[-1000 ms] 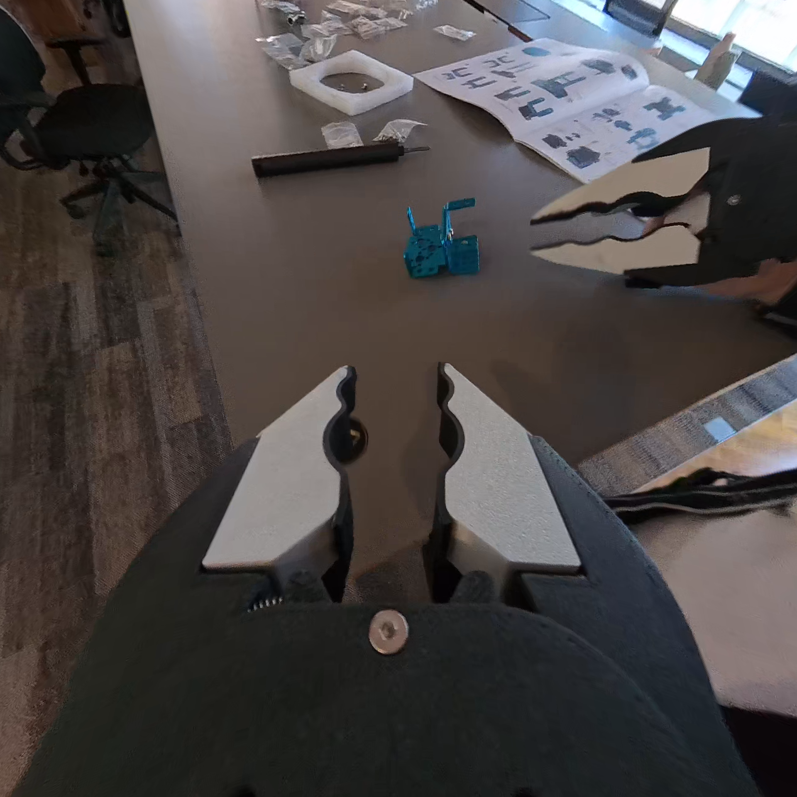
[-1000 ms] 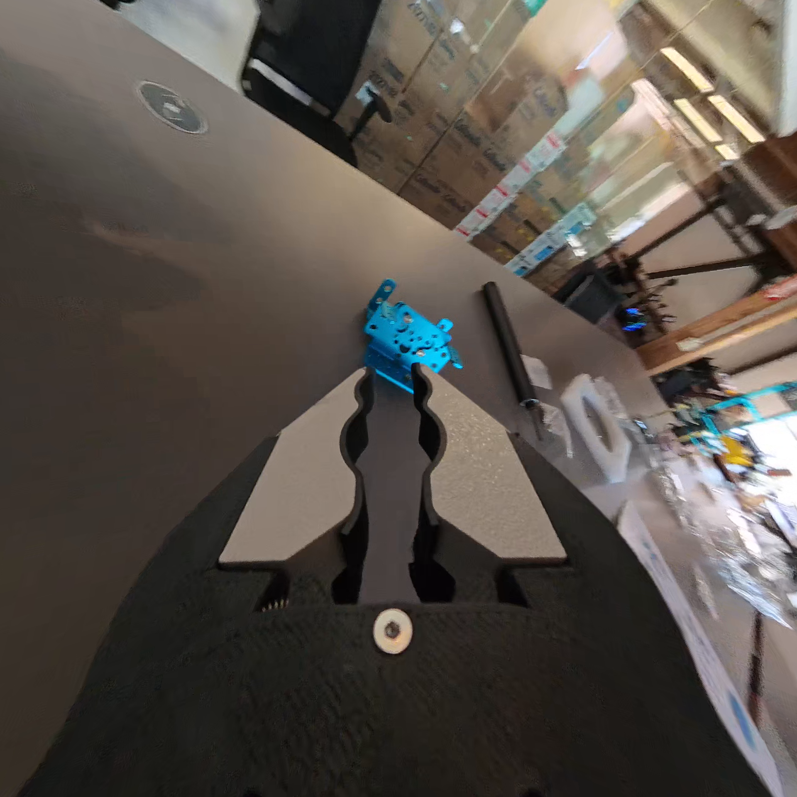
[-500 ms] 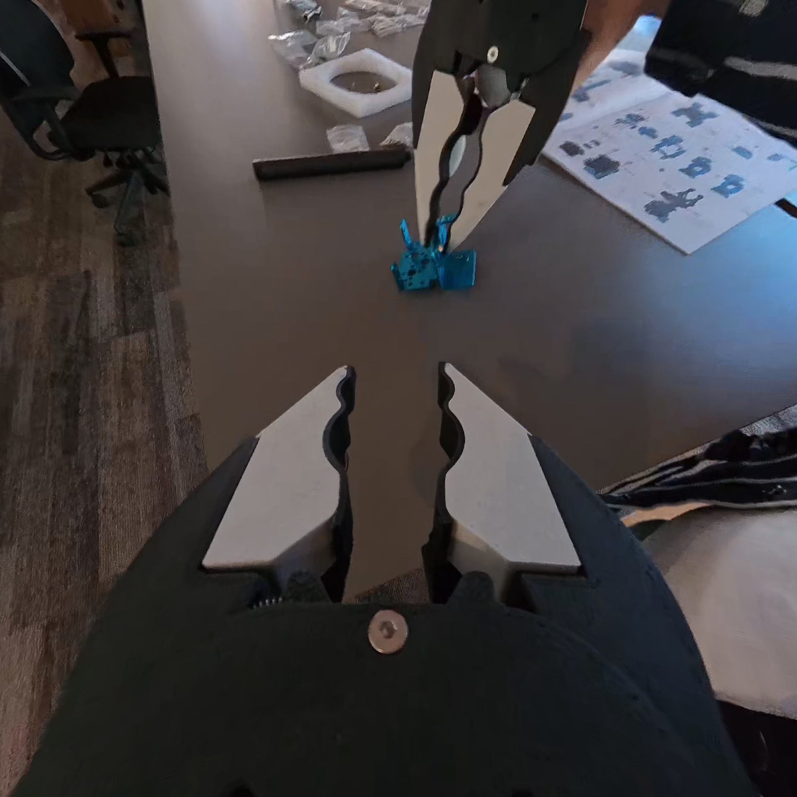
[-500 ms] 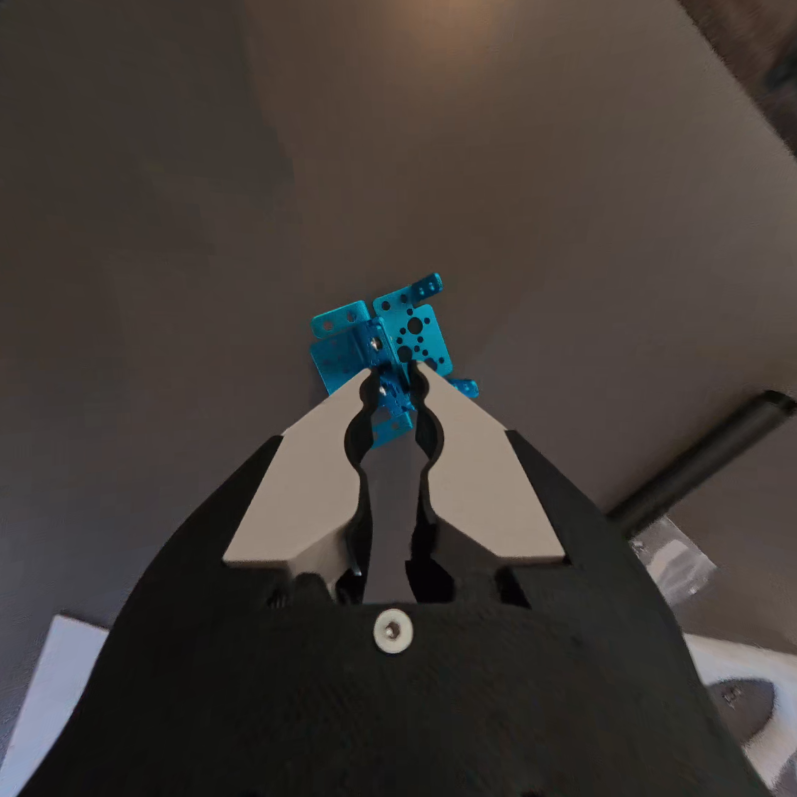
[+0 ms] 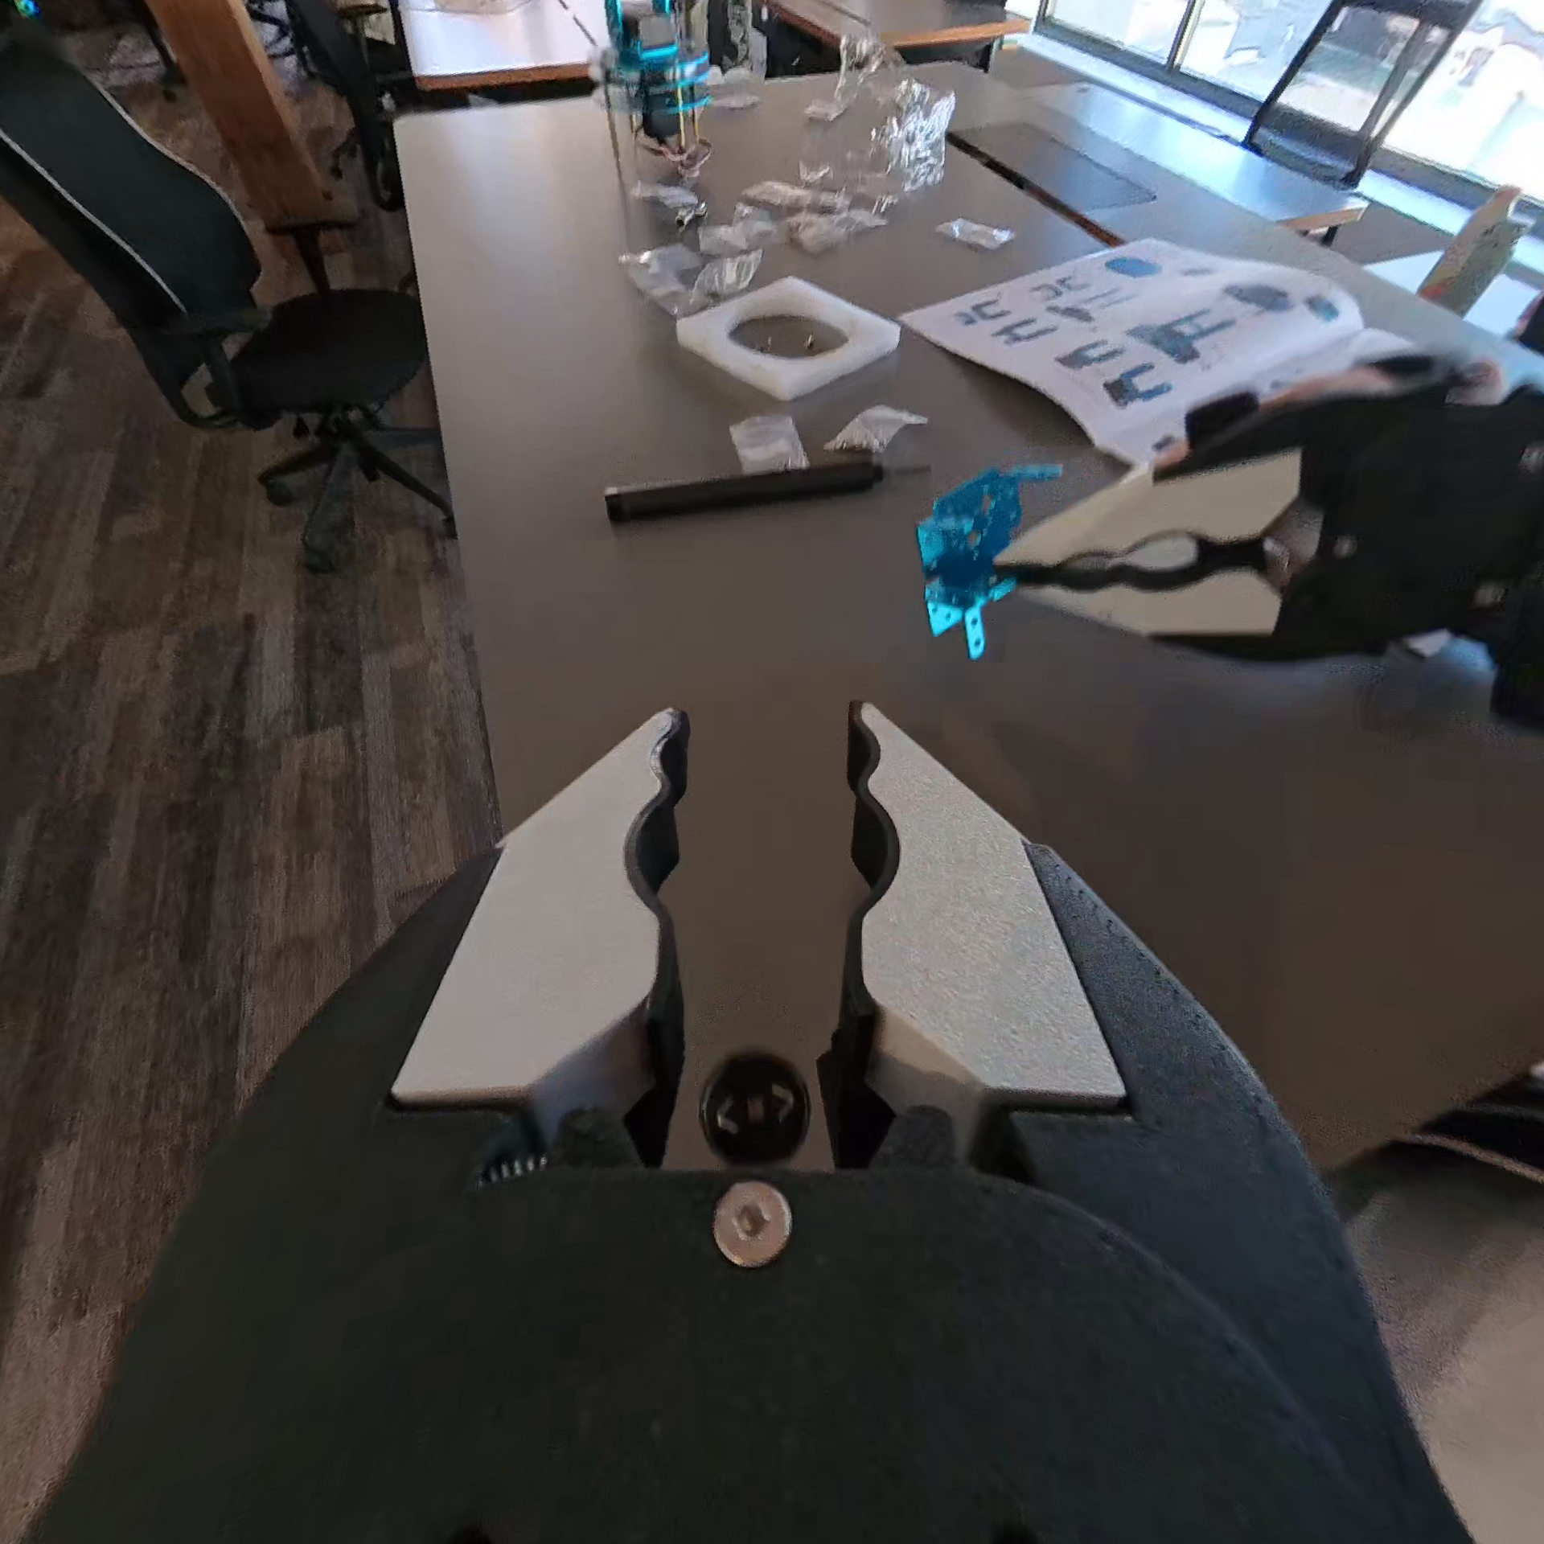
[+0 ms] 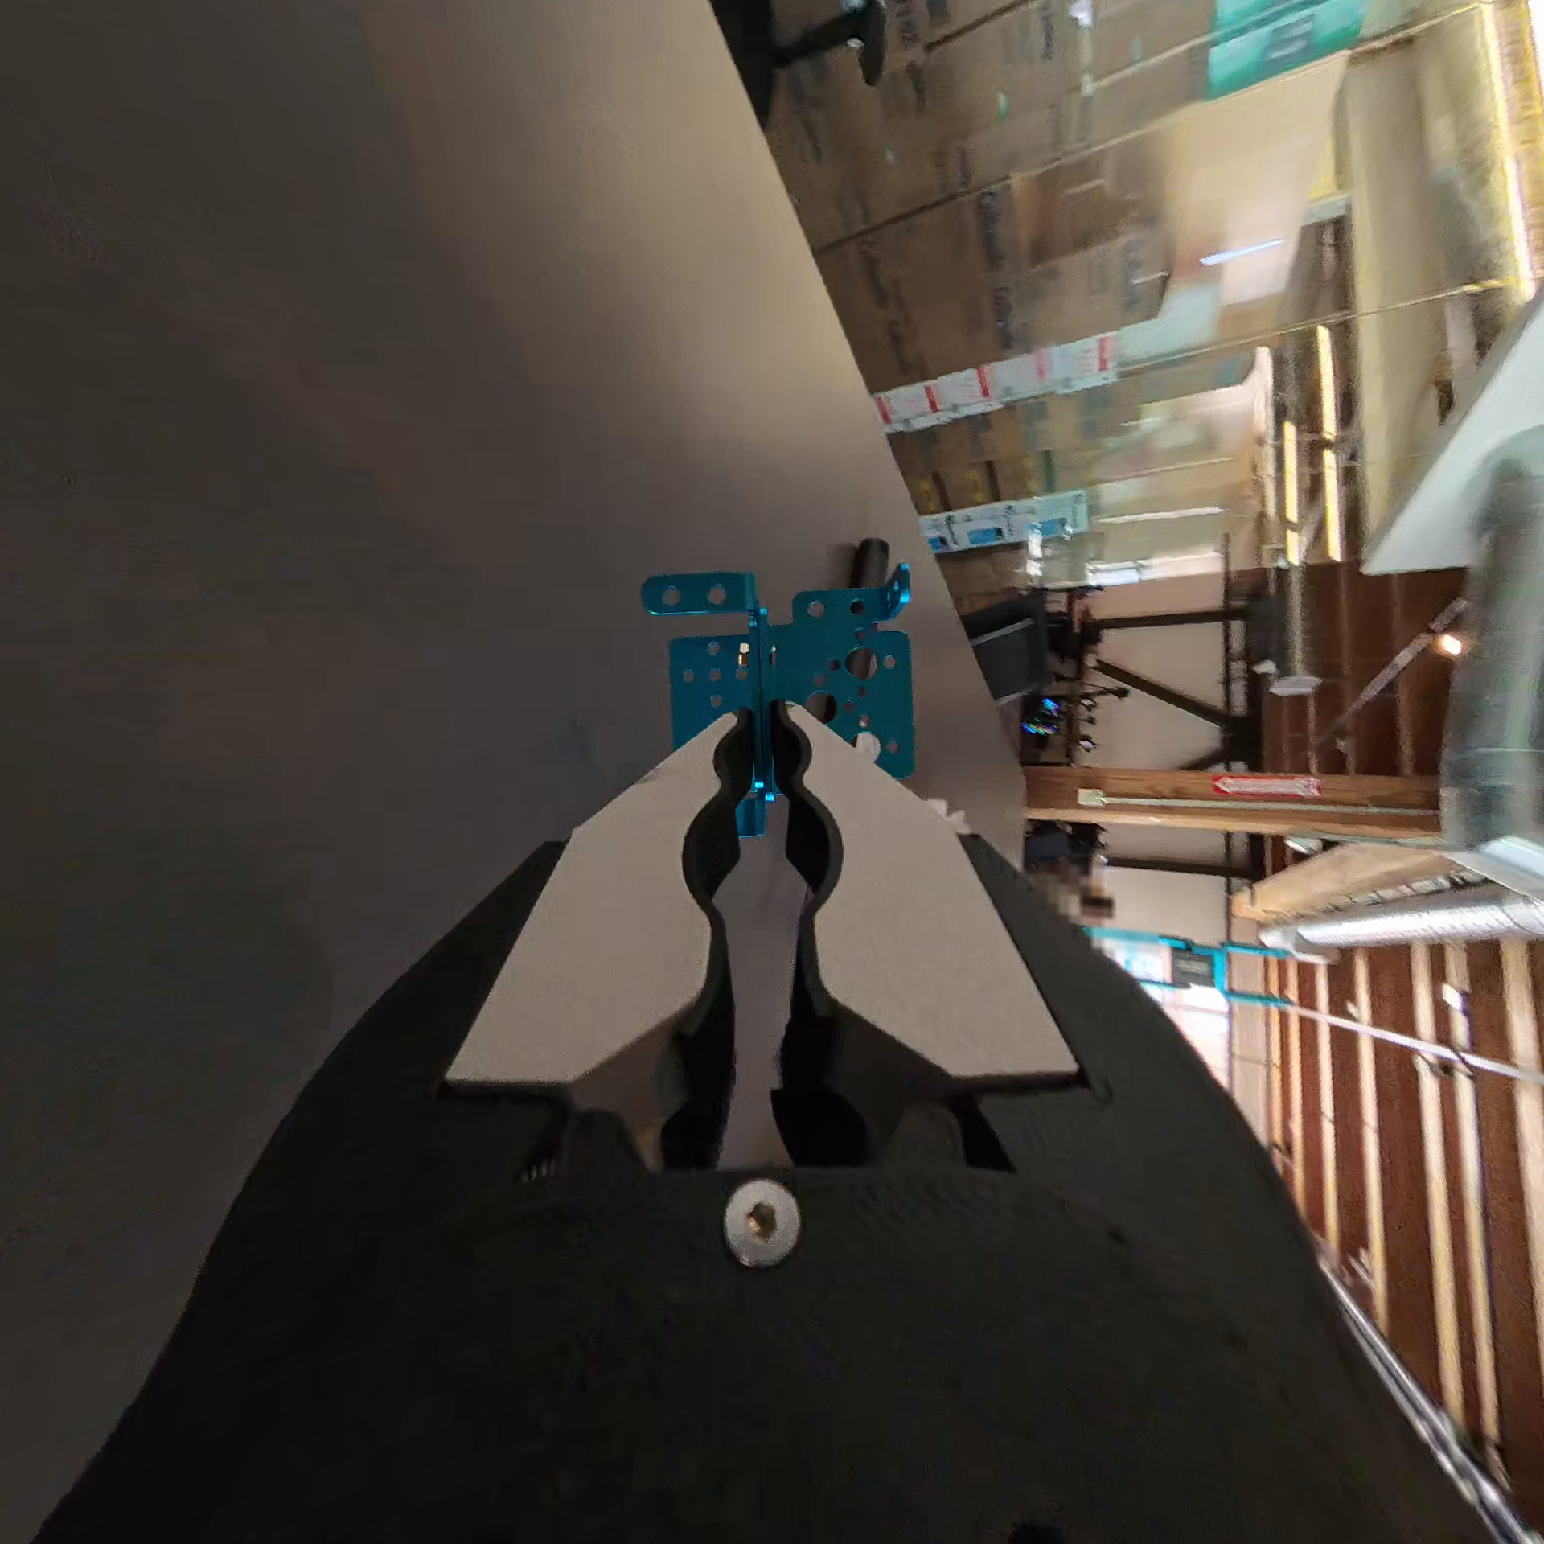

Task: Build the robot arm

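My right gripper (image 6: 760,710) is shut on a blue perforated metal bracket assembly (image 6: 835,668) and holds it in the air above the dark table (image 6: 334,418). In the left wrist view the same gripper (image 5: 1007,568) comes in from the right, turned on its side, with the bracket assembly (image 5: 969,543) at its tips, clear of the table (image 5: 668,635). My left gripper (image 5: 767,727) is open and empty, low over the near part of the table, to the left of and nearer than the bracket.
A black screwdriver (image 5: 744,493) lies beyond the bracket. A white foam tray (image 5: 869,342) with small screws, several small clear bags (image 5: 764,439), an open instruction booklet (image 5: 1170,342) and a blue device (image 5: 660,75) lie farther back. An office chair (image 5: 251,334) stands left of the table. My hands' fingertips stand some 15 cm from each other.
My right gripper closed on the blue bracket assembly, lifted it off the table and swung to the right, turning on its side. My left gripper stayed open, its view tilted up.
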The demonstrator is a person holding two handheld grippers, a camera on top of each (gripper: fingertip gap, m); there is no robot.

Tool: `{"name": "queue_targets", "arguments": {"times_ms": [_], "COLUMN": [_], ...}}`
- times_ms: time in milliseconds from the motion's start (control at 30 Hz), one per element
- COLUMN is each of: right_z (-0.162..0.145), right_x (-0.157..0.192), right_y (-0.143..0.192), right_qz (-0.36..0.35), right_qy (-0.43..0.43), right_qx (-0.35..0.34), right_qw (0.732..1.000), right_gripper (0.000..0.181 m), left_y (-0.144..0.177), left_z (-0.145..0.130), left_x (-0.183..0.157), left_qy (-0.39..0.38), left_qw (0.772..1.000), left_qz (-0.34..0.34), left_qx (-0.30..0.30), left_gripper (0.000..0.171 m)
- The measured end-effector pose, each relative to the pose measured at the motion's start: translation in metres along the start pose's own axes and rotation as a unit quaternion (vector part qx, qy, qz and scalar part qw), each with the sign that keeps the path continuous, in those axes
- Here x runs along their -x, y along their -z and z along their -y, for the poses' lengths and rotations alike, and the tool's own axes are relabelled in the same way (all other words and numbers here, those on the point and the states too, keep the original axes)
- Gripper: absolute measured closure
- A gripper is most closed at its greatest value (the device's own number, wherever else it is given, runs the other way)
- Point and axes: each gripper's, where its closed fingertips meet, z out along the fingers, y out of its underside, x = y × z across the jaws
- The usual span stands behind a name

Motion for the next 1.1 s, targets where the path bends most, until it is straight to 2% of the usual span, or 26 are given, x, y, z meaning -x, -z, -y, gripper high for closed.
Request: {"name": "queue_targets", "arguments": {"times_ms": [100, 300, 467, 800, 1000, 1100], "right_z": [-0.010, -0.018, -0.016, -0.013, -0.016, -0.013], "right_x": [-0.005, 0.003, 0.009, 0.014, 0.023, 0.023], "right_y": [0.000, -0.005, -0.008, -0.007, -0.002, 0.011], "right_qz": [-0.067, -0.116, -0.120, -0.099, -0.038, -0.016], "right_qy": [0.033, 0.052, 0.054, 0.049, 0.006, -0.029], "right_qx": [0.030, 0.065, 0.060, 0.042, 0.044, 0.041], "right_qw": [0.997, 0.990, 0.989, 0.993, 0.998, 0.999], "right_gripper": [0.178, 0.178, 0.177, 0.170, 0.162, 0.156], "left_y": [-0.015, -0.028, -0.026, -0.001, 0.011, 0.016], "left_z": [0.024, 0.052, 0.047, 0.038, 0.030, 0.024], "left_x": [-0.001, -0.017, -0.025, -0.003, 0.011, 0.015], "left_qy": [-0.010, -0.044, -0.046, -0.036, -0.028, -0.025], "left_qw": [1.000, 0.999, 0.998, 0.999, 1.000, 1.000], "left_qz": [-0.006, -0.024, -0.038, -0.012, -0.003, -0.001], "left_qx": [-0.008, -0.016, -0.013, -0.013, -0.011, -0.004], "left_gripper": [0.134, 0.135, 0.135, 0.134, 0.134, 0.132]}}
